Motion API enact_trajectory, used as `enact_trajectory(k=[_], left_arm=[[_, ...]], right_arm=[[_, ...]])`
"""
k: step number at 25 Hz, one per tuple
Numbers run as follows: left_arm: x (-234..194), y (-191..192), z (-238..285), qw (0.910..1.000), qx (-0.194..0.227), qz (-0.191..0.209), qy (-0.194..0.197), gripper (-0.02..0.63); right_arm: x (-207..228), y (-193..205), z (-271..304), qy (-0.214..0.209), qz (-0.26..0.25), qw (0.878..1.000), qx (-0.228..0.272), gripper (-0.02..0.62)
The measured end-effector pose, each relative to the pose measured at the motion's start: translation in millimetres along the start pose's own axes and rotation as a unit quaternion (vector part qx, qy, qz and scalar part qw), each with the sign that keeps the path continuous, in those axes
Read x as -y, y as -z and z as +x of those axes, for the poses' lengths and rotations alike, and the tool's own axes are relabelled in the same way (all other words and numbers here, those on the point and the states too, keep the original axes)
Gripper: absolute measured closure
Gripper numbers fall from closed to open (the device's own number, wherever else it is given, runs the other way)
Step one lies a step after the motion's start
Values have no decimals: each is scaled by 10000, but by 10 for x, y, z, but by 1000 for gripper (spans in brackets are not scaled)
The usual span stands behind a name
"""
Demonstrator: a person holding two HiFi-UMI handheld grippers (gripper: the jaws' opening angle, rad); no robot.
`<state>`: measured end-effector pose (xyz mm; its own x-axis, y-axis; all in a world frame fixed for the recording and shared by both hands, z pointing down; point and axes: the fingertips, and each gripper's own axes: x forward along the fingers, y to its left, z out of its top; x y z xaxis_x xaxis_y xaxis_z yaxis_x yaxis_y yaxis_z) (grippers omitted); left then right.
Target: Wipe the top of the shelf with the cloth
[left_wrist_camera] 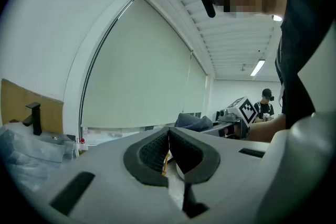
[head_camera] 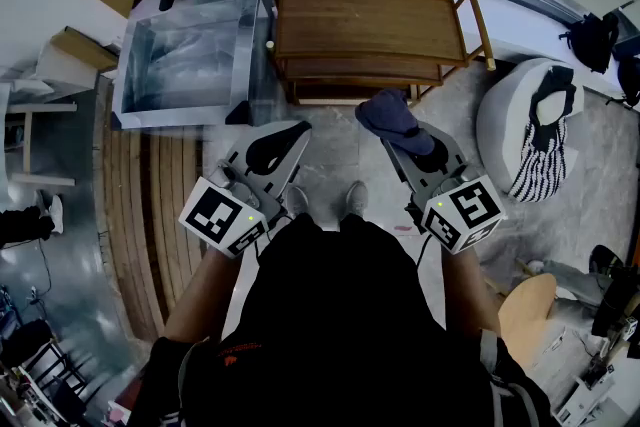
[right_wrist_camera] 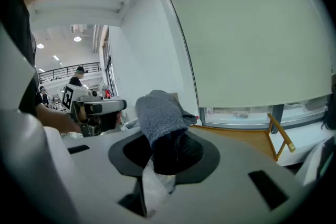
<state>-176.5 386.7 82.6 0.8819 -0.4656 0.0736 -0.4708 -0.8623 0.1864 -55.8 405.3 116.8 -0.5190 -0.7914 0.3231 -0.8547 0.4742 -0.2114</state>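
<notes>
The blue-grey cloth (head_camera: 392,117), bunched in the clamped jaws of the right gripper (head_camera: 412,150), hangs short of the wooden shelf (head_camera: 368,23). Best lower it flat onto the top board and sweep edge to edge. The left gripper (head_camera: 280,143) is closed and holds nothing.

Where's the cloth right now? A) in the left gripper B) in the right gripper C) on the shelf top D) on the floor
B: the cloth is clamped in the right gripper, the shelf top is bare, and the left gripper is shut on nothing.
</notes>
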Motion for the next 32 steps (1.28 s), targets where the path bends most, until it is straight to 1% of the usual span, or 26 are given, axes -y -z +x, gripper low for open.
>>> enact_trajectory(k=[6,11,16,19,23,26,32], left_arm=[[-19,21,69,10000,-24,10,-35,588],[45,29,177,9999,-45,6,-116,588],[182,81,344,9998,-56,-18,-209,588],[313,110,447,9996,-68,-49,-266,588],[432,143,576,9992,-4,-38,-388,588],[515,147,662,9987,-64,-157,-471,588],[614,173,787,9983,-108,-162,-547,587]], right_arm=[[104,-30,-4,-41,202,9997,129,492],[238,-22,-88,-74,224,9996,131,492],[413,3,-244,-169,140,9997,111,492],[556,47,-384,-169,185,9996,108,492],[704,91,-530,-248,163,9995,82,492],[786,111,-581,-330,138,9993,47,492],[916,125,-628,-453,126,9989,32,492]])
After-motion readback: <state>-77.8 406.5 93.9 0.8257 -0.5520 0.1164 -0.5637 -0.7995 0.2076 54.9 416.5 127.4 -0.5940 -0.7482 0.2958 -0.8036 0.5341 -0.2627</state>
